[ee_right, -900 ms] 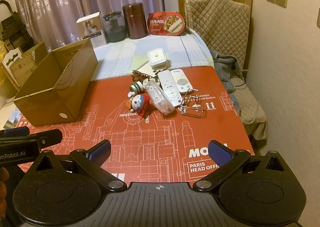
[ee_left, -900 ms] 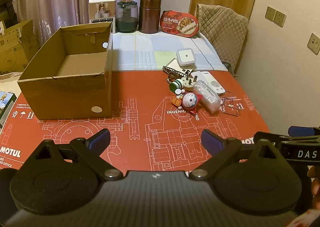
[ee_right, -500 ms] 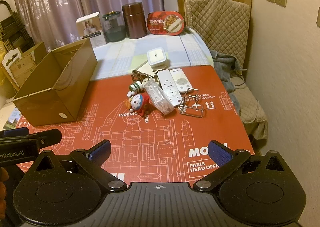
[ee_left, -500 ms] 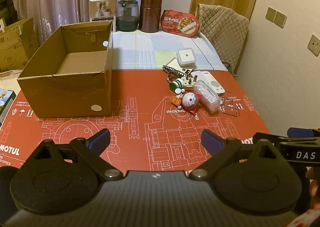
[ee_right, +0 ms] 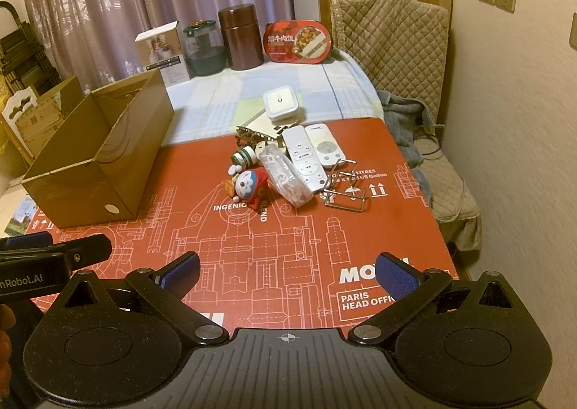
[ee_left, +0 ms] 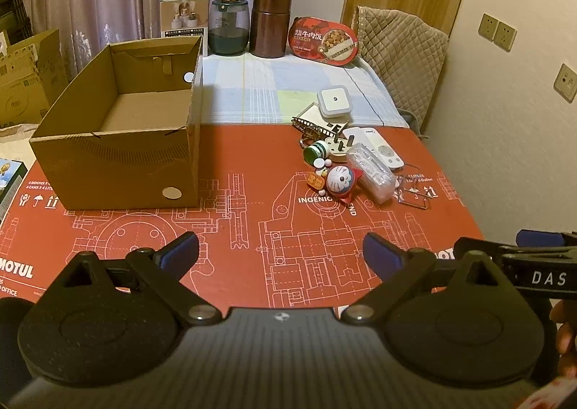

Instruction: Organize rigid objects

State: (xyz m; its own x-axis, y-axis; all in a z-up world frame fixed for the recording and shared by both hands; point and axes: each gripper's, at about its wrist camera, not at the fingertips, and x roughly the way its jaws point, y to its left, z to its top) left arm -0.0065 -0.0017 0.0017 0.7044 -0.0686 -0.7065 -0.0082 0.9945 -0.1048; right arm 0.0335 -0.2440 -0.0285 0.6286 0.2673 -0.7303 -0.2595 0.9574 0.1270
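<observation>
Both tools hang above the near edge of the red tabletop (ee_left: 223,225), tilted down toward it. The left tool (ee_left: 280,251) has its jaws spread wide with nothing between them, and the right tool (ee_right: 288,270) is just as wide and empty. An open cardboard box (ee_left: 119,160) stands on the far left of the tabletop, its inside bare. Well to its right, at the far middle of the red mat, lies a tight heap of small things: 2 white remotes (ee_right: 313,153) side by side, a clear plastic case (ee_right: 286,178) leaning across the left remote, a blue and white cat toy (ee_right: 249,185) touching the case's near left side, and a green-capped bottle (ee_right: 243,156) lying on its side just beyond the toy. A wire clip (ee_right: 346,199) rests just right of the case. A white square container (ee_right: 281,104) sits behind the heap, on the checked cloth (ee_right: 223,95).
</observation>
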